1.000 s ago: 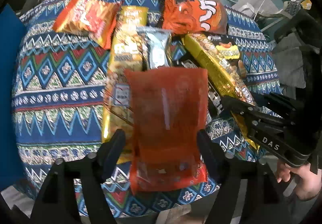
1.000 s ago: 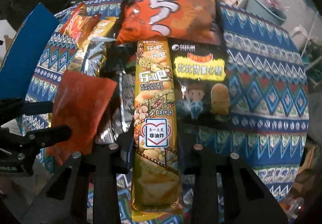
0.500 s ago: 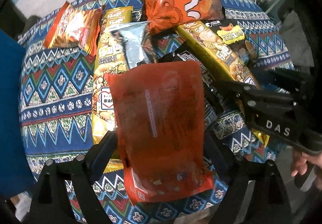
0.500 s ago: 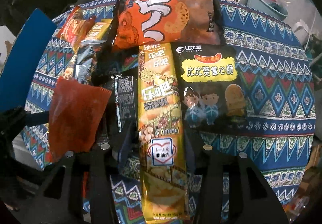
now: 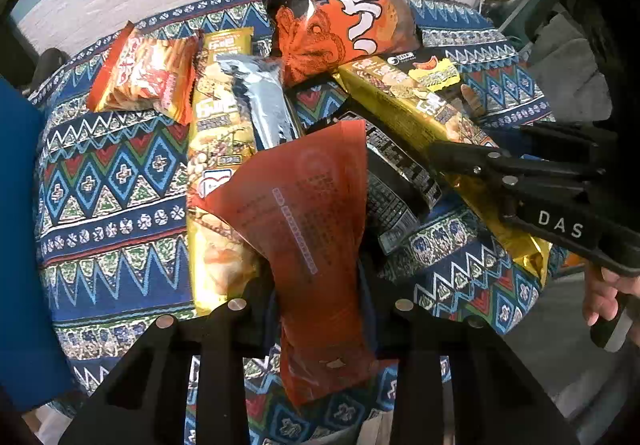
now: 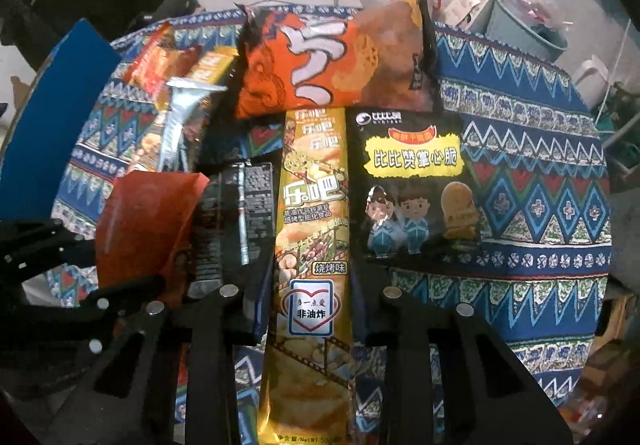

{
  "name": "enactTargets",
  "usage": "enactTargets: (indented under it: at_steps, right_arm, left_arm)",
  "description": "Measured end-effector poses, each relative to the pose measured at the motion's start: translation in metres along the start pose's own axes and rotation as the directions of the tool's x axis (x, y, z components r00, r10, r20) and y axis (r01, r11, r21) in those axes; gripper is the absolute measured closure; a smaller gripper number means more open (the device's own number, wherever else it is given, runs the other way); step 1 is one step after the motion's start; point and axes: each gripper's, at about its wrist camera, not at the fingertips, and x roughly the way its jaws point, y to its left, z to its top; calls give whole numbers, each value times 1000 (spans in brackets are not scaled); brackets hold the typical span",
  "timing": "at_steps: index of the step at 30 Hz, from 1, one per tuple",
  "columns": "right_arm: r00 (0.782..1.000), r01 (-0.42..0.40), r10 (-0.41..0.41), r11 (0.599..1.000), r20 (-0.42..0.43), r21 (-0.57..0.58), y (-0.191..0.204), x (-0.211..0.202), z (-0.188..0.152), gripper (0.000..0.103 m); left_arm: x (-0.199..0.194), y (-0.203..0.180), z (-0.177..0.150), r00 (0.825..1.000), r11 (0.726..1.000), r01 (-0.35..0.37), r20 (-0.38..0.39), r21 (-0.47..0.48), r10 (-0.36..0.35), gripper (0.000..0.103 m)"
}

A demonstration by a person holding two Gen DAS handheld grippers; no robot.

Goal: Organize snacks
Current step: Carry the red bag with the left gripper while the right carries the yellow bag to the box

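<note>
Cloth, left side: the patterned tablecloth (image 5: pixel 112 181) shows bare between the blue panel (image 5: pixel 20 245) and the snack pile.
Left gripper (image 5: pixel 316 309): clenched on the red packet (image 5: pixel 316 229), which is held tilted over the table's near edge; its print is too faint to read.
Gold packs: one long gold pack (image 5: pixel 216 149) lies flat left of the red packet; a second gold pack (image 6: pixel 312 245) reads 乐吧, 烧烤味, 非油炸.
Right gripper (image 6: pixel 308 309): fingers closed against the second gold pack, gripping its lower half; body marked "DAS".
Black bag (image 6: pixel 416 181): touching the gripped pack's right side, reads 比比赞掌心脆.
Cloth, right side: bare up to the edge.
</note>
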Motion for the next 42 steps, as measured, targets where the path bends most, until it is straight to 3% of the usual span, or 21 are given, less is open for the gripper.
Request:
enactTargets:
  at_steps: [8, 17, 28, 42]
  right_arm:
    - [999, -16, 16, 1000, 38, -5, 11, -23, 1, 72]
    - [994, -43, 47, 998, 95, -41, 31, -54, 3, 72]
    - [982, -68, 80, 995, 171, -74, 57, -85, 20, 72]
    - [967, -100, 132, 983, 216, -153, 107, -97, 52, 72]
  left_arm:
    - [-40, 24, -14, 998, 999, 49, 42, -13, -49, 69]
    - [-72, 45, -12, 994, 998, 49, 99, -47, -44, 69]
    - [-104, 64, -7, 979, 998, -3, 202, -66, 16, 69]
    - [-143, 118, -16, 955, 988, -38, 286, -152, 80, 69]
